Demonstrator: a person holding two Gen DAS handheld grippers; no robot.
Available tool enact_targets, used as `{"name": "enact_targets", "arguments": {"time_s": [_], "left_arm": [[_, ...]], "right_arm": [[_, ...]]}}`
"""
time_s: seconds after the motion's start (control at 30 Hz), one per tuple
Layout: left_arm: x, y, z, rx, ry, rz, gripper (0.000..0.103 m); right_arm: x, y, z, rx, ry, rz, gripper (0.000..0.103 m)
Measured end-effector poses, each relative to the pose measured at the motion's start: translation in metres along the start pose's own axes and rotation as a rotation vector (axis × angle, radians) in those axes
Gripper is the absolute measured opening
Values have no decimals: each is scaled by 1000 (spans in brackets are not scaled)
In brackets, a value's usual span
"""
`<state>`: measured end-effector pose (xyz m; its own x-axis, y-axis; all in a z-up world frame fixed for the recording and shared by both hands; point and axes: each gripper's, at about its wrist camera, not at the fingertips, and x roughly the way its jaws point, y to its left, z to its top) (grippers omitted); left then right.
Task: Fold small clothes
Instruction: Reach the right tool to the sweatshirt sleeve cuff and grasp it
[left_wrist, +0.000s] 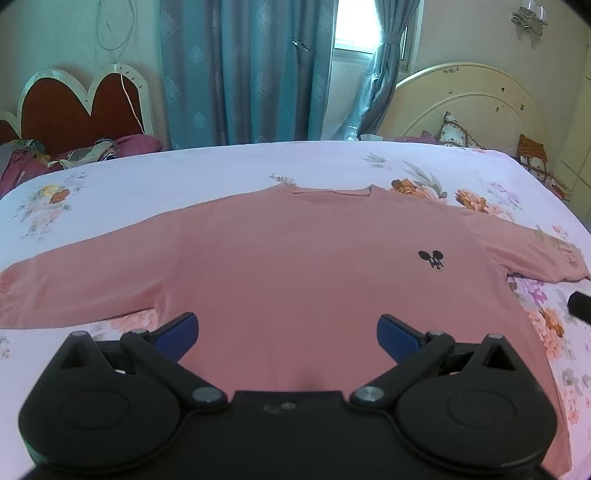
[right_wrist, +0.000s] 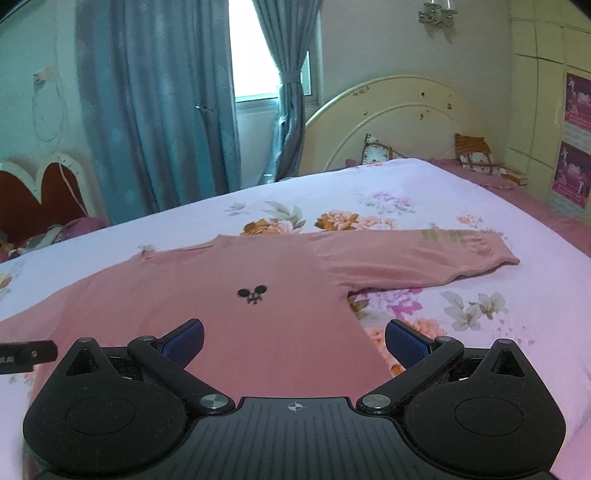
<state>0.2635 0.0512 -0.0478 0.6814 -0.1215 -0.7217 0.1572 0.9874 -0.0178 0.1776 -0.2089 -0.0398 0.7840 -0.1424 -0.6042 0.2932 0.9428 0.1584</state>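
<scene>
Item: pink long-sleeved shirt, spread flat and face-up on the floral bed just ahead of your left gripper and right gripper, both spread wide and empty, sleeves out sideways, seemingly ready for a first fold.

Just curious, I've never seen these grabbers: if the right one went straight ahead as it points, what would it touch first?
Most likely the pink shirt. The right gripper is open and aims low over the shirt's side edge on the bed. Depth is hard to judge.
</scene>
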Motion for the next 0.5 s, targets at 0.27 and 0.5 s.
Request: {"name": "enact_targets", "arguments": {"time_s": [0.27, 0.5], "left_arm": [[31, -25, 13, -25, 3, 55, 103], [64, -64, 28, 3, 10, 76, 103]], "right_arm": [[49, -47, 28, 4, -6, 7, 102], [97, -104, 51, 29, -3, 2, 98]]}}
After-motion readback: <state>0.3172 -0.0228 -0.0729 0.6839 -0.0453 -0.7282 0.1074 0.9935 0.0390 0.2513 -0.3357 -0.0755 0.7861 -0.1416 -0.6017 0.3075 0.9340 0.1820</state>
